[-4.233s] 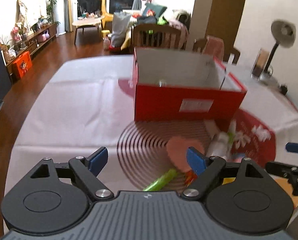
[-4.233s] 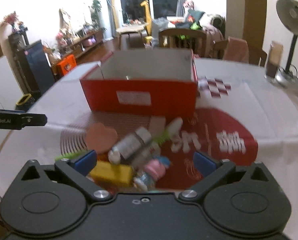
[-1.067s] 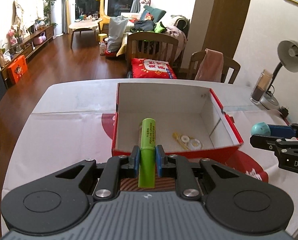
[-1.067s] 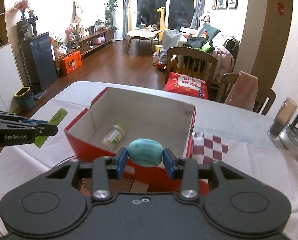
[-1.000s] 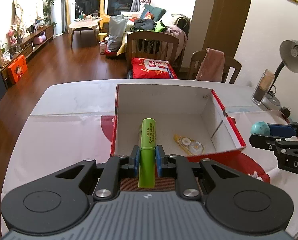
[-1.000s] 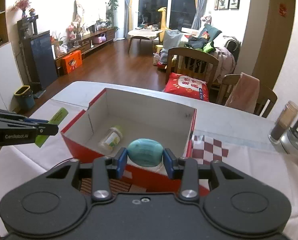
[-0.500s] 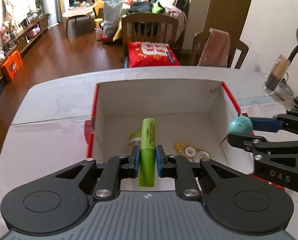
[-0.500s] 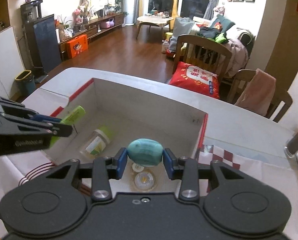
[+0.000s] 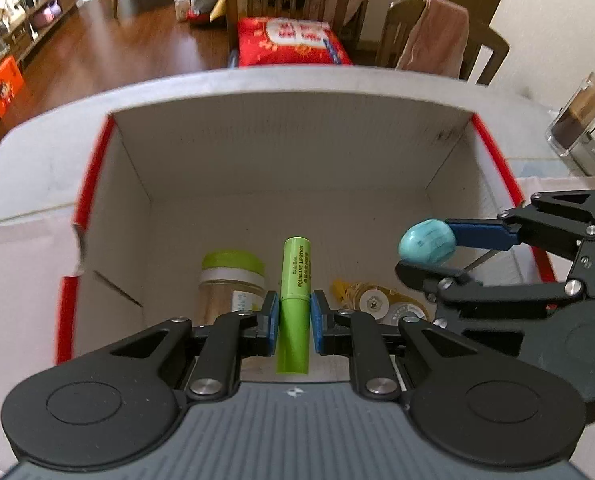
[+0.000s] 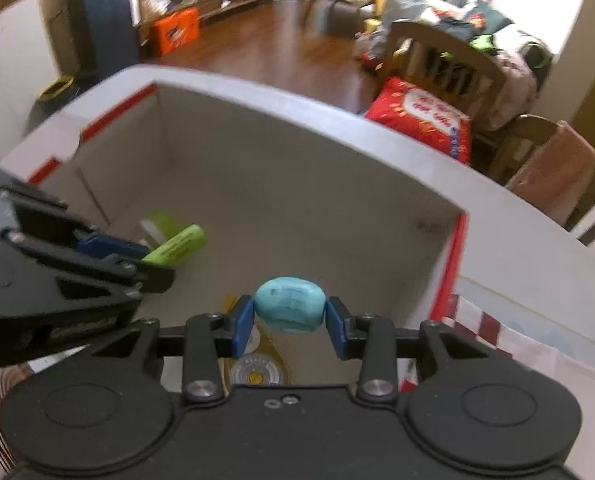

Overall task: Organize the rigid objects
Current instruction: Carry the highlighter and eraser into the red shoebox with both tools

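Note:
My left gripper (image 9: pixel 293 318) is shut on a green lipstick tube (image 9: pixel 295 280), held inside the open red box (image 9: pixel 257 148). My right gripper (image 10: pixel 289 322) is shut on a turquoise egg-shaped stone (image 10: pixel 289 310), also over the box interior. In the left wrist view the right gripper (image 9: pixel 429 254) reaches in from the right with the stone (image 9: pixel 427 241). The right wrist view shows the left gripper (image 10: pixel 153 258) at the left with the tube (image 10: pixel 177 246). On the box floor lie a green-lidded jar (image 9: pixel 231 280) and a correction tape dispenser (image 9: pixel 377 300).
The box stands on a white-covered table (image 10: pixel 517 248). Wooden chairs (image 9: pixel 293 8) with a red cushion (image 9: pixel 293 42) stand behind the far table edge. A clear container (image 9: pixel 577 116) sits at the far right of the table.
Both grippers have moved forward and down, from in front of the box to inside its opening, and tilted downward. Each keeps its hold on its object.

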The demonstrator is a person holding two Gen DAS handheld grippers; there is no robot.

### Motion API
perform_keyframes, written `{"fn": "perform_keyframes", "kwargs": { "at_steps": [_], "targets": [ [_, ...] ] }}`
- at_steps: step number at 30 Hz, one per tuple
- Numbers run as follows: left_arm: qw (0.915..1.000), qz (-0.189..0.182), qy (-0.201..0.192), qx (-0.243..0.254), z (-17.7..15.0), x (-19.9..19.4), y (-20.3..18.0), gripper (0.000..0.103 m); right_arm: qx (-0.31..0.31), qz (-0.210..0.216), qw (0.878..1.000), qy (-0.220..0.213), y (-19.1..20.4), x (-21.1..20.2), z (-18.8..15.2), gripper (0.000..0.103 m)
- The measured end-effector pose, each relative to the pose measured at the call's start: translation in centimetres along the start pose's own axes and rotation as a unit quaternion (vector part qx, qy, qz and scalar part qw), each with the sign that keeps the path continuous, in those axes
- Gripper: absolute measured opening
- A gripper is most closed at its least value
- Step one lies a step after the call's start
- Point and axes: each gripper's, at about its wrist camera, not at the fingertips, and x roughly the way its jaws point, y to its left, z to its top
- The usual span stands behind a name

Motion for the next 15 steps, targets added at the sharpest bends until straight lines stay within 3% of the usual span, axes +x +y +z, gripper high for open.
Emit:
{"fn": "perform_keyframes", "kwargs": {
  "at_steps": [4, 15],
  "targets": [
    [0.9998, 0.001, 0.022, 0.001, 0.4, 1.5, -0.1, 0.016, -0.035, 0.001, 0.999, 0.027, 0.7, 1.3, -0.2, 0.038],
    [0.9965, 0.002, 0.083, 0.005, 0.9, 4.3, -0.5, 0.016, -0.051, 0.007, 0.997, 0.062, 1.4, 2.0, -0.4, 0.038]
  ]
}}
